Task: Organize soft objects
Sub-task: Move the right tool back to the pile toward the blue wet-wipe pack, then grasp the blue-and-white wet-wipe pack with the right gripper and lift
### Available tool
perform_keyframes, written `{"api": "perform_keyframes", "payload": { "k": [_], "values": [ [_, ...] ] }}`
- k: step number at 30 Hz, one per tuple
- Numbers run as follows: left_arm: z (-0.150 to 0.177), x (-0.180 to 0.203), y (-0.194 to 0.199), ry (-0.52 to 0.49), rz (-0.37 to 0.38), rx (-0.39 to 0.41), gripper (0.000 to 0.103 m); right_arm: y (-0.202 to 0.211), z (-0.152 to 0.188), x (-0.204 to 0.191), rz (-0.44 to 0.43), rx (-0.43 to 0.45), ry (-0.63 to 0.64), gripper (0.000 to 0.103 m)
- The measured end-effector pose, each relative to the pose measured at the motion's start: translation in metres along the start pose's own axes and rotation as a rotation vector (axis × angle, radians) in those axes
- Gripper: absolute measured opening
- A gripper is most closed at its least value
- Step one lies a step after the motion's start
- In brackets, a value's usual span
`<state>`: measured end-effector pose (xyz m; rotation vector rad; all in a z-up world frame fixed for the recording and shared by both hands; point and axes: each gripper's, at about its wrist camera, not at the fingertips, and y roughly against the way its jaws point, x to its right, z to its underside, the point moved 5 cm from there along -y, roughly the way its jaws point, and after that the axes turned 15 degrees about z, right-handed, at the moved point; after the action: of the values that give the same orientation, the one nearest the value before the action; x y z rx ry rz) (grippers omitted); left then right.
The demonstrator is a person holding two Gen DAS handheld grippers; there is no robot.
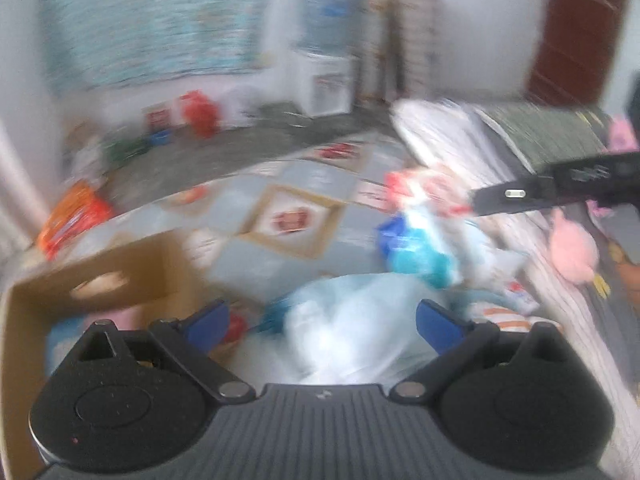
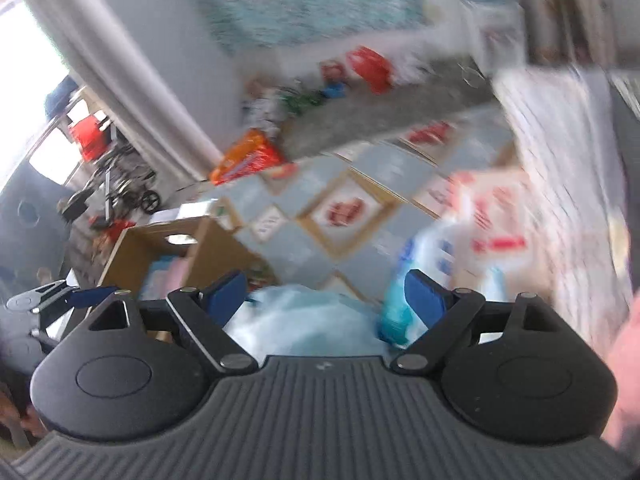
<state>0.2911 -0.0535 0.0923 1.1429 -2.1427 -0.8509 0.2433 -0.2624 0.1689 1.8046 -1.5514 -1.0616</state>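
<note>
The pale blue soft bundle (image 1: 344, 320) lies on the patchwork bedspread (image 1: 288, 184), directly ahead of the left gripper (image 1: 322, 320) and filling the gap between its blue pads (image 1: 436, 324). The pads stand wide apart with the bundle between them, and no pinch on it shows, though the blur makes contact hard to rule out. In the right wrist view the same bundle (image 2: 304, 320) sits between the spread fingers of the right gripper (image 2: 324, 300), a little left of centre, so that gripper too is agape and holds nothing that can be seen.

Its long axis cannot be told; it reads as a rounded heap (both views are smeared by motion). Just beyond it, to the right, lies a blue and white packet (image 1: 416, 248), and further right a pink plush toy (image 1: 572, 248) rests on the striped bedding (image 1: 552, 320).

The cardboard box (image 1: 120, 276) stands to the left of the bundle, next to the left gripper's left finger, some soft items already inside. By that layout the left gripper looks the nearer to both bundle and box, so a close and a short carry leftward would seem the natural move.
</note>
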Motion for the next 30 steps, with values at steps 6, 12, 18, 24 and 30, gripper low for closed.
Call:
{"api": "perform_keyframes", "payload": {
  "k": [6, 12, 18, 24, 30],
  "values": [
    [-0.016, 0.055, -0.087, -0.143, 0.066, -0.096, 0.088, -0.070, 0.007, 0.028, 0.028, -0.083, -0.058, 0.062],
    [-0.022, 0.060, -0.153, -0.117, 0.093, -0.188, 0.066, -0.121, -0.002, 0.041, 0.039, -0.173, -0.093, 0.058],
    [-0.024, 0.053, -0.185, -0.060, 0.130, -0.239, 0.060, -0.155, -0.002, 0.042, 0.060, -0.243, -0.082, 0.057],
    [-0.023, 0.047, -0.197, -0.013, 0.175, -0.259, 0.041, -0.172, -0.007, 0.036, 0.036, -0.261, -0.089, 0.053],
    [-0.020, 0.054, -0.202, -0.050, 0.143, -0.247, 0.033, -0.196, 0.000, 0.022, 0.052, -0.299, -0.062, 0.044]
  ]
}}
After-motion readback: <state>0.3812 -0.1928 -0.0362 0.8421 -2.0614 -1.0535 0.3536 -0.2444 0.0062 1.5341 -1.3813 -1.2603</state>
